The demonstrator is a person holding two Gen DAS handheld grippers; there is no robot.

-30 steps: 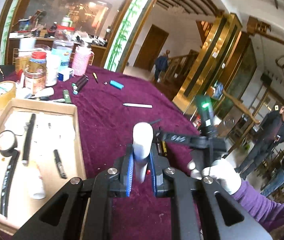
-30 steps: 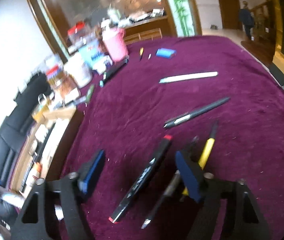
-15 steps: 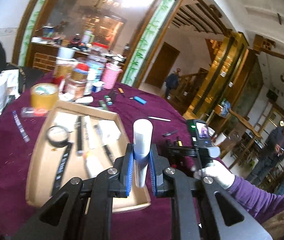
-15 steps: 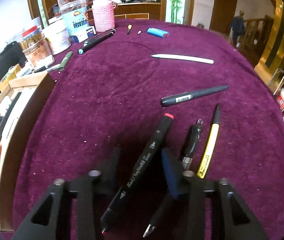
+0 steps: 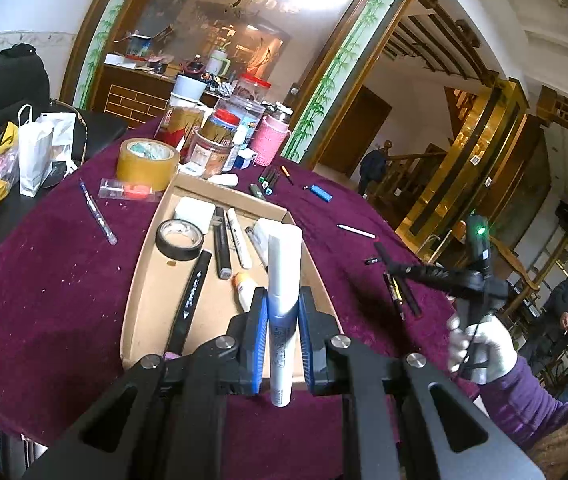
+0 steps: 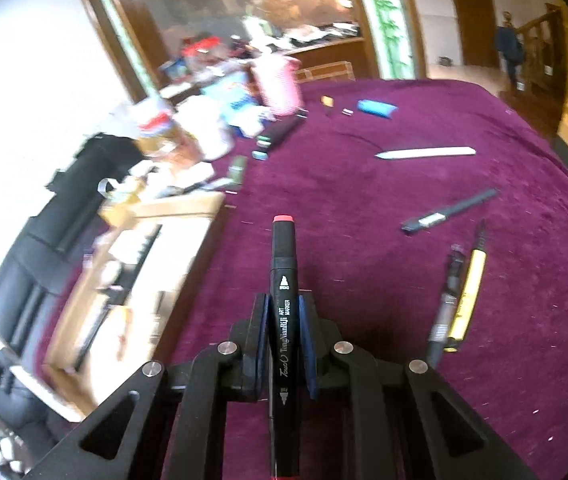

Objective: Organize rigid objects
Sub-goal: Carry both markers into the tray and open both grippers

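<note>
Two tools, each gripping something. The left tool point(image 5: 280, 336) is clamped on a white tube point(image 5: 282, 300), held upright above the near end of the cardboard tray point(image 5: 144, 280). The right tool's point(image 6: 282, 340) jaws are closing, pads pressing a black marker point(image 6: 283, 320) lifted off the worktop point(image 6: 364, 200), with a yellow pen point(image 6: 466, 300) lying to its right.

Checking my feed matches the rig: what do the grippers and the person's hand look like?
Both grippers, left gripper and right gripper, are black angular frames with silver bolts and blue-padded jaws. The right one carries a green indicator light. The right hand wears a white glove and a purple sleeve.
</note>
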